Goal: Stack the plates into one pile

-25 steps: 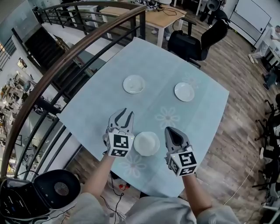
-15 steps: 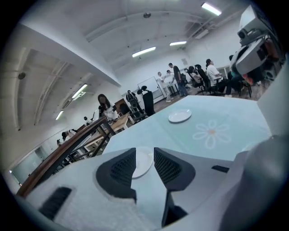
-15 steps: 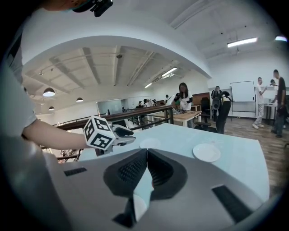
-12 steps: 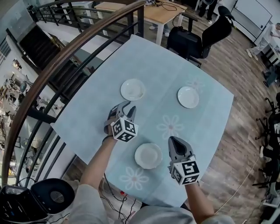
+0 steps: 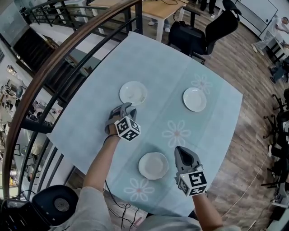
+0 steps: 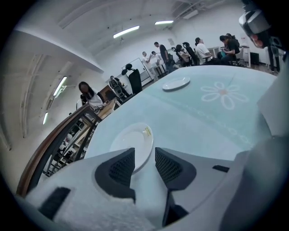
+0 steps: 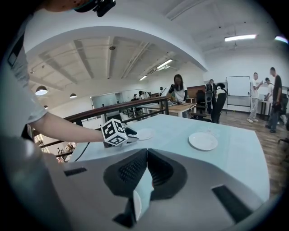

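No pile yet: left plate [image 5: 133, 93], right plate [image 5: 194, 99] and near plate [image 5: 153, 165] lie apart; left gripper [image 5: 128, 108], jaws just opening, faces left plate's rim, clamping nothing; right gripper [image 5: 184, 151], jaws together, empty.

floor: wood plank floor [image 5: 235, 63] | curved dark railing [image 5: 74, 45] | black office chair [image 5: 198, 38] | wooden desk [image 5: 158, 9] | ceiling strip lights [image 6: 126, 31]

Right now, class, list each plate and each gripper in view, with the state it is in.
Far left plate: flat on the table, unstacked.
Far right plate: flat, unstacked, untouched.
Near plate: flat, unstacked, untouched.
Left gripper: jaws open, just been opening; far left plate's rim at their gap, not gripped.
Right gripper: jaws shut, empty.
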